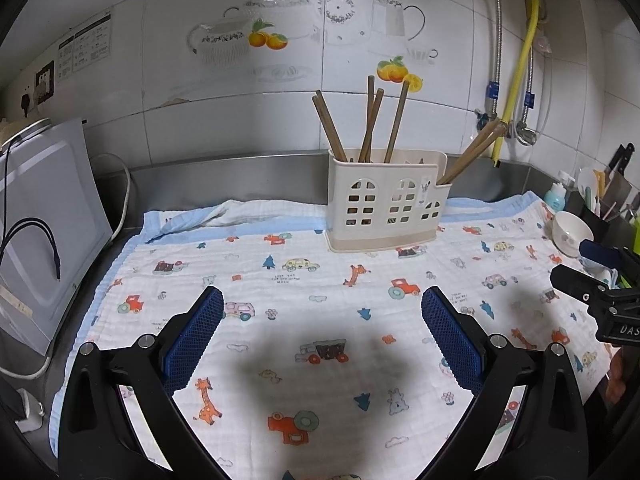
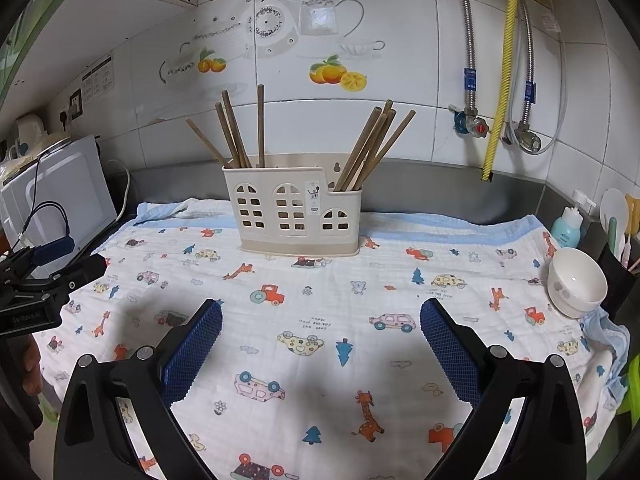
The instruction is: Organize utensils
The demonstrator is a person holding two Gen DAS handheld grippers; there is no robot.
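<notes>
Chopsticks (image 2: 240, 136) are stood upright and tilted in the taller left compartment of a cream utensil holder (image 2: 294, 208), and a second bunch of chopsticks (image 2: 372, 148) is leaned rightward in its lower right compartment. The holder is set at the back of a patterned cloth (image 2: 320, 320) spread over the tabletop. To the holder's right, at the cloth's edge, a white bowl (image 2: 576, 282) is seen. In front of the holder, the left tool (image 1: 322, 308) and right tool (image 2: 320, 316) are held wide apart, with nothing gripped.
</notes>
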